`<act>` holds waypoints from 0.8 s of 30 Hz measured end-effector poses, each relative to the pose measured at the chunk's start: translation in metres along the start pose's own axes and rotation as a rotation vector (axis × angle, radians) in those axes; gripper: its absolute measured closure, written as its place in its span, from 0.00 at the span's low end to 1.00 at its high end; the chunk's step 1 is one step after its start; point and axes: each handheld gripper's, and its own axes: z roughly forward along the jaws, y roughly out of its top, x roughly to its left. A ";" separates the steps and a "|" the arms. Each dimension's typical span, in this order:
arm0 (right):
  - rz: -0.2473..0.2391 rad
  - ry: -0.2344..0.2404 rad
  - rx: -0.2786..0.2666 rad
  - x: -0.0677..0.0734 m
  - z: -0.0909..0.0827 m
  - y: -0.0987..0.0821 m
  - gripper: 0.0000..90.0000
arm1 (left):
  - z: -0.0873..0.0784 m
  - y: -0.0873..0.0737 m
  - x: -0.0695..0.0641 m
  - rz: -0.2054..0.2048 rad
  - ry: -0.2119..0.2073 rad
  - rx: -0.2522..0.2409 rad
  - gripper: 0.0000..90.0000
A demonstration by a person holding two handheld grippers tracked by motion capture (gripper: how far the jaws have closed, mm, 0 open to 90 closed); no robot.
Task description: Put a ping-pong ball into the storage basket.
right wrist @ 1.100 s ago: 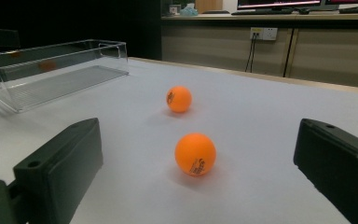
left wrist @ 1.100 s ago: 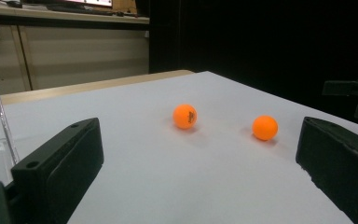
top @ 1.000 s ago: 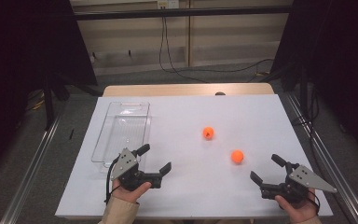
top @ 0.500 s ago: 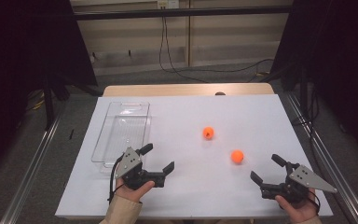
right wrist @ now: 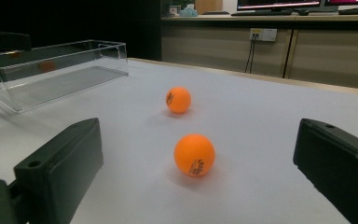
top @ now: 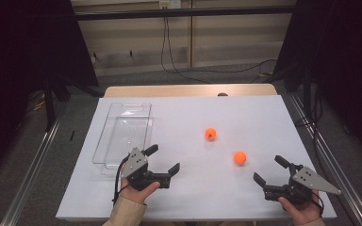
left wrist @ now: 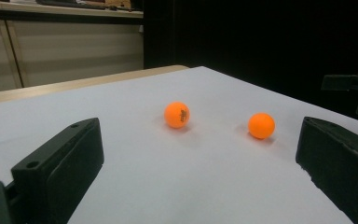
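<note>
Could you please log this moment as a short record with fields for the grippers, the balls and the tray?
left gripper: open, holds nothing, low over the table beside the tray's near end
right gripper: open, holds nothing, aimed at the near ball
near ball: orange, loose on the white table
far ball: orange, loose, apart from the near ball
tray: clear plastic, nothing in it

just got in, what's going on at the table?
A person holds a gripper in each hand at the near edge of a white table. The left gripper and right gripper are both open and hold nothing. Two orange balls, a far ball and a near ball, lie loose between them. A clear plastic tray sits empty at the left. Nothing has been picked up yet.
</note>
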 end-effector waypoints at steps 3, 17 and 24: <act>0.001 0.003 -0.001 0.000 0.000 0.000 0.01 | 0.001 0.000 -0.001 -0.010 0.002 -0.003 0.01; 0.000 0.002 0.000 0.000 0.000 0.000 0.01 | 0.011 -0.001 -0.004 0.029 -0.014 0.034 0.01; 0.004 -0.001 0.000 0.000 0.000 0.000 0.01 | 0.016 -0.001 -0.008 0.016 -0.020 0.025 0.01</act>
